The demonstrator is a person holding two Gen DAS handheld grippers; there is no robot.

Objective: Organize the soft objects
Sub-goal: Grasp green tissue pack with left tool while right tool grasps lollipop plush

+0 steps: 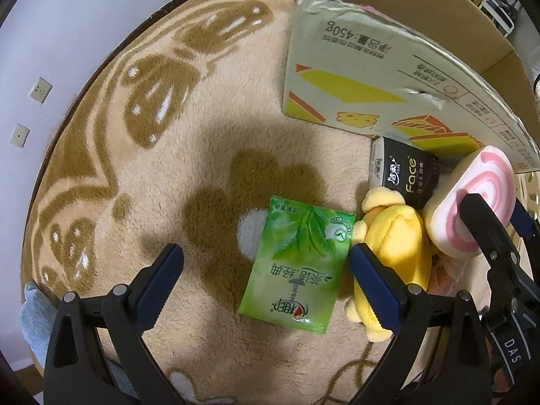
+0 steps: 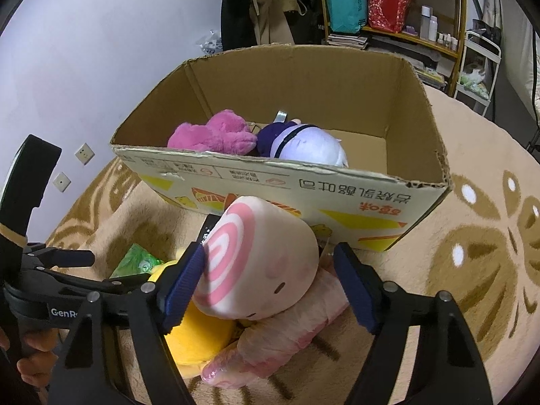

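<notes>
My left gripper (image 1: pixel 265 253) points down at the rug and is open, with a green tissue pack (image 1: pixel 297 263) lying flat between its fingers, nearer the right pad. Beside that pack lies a yellow plush (image 1: pixel 395 246). My right gripper (image 2: pixel 270 251) straddles a white roll plush with a pink swirl (image 2: pixel 263 263). Its left pad rests at the swirl end and its right pad stands clear, so it is open. The roll plush lies on the yellow plush (image 2: pixel 199 337) and a pink wrapped pack (image 2: pixel 287 330). A black tissue pack (image 1: pixel 405 179) lies by the box.
An open cardboard box (image 2: pixel 303 195) stands just behind the pile, holding a pink plush (image 2: pixel 216 135) and a purple-and-white plush (image 2: pixel 303 148). A beige patterned rug (image 1: pixel 168 168) covers the floor. Wall with sockets (image 1: pixel 40 89) on the left, shelves (image 2: pixel 395 17) behind the box.
</notes>
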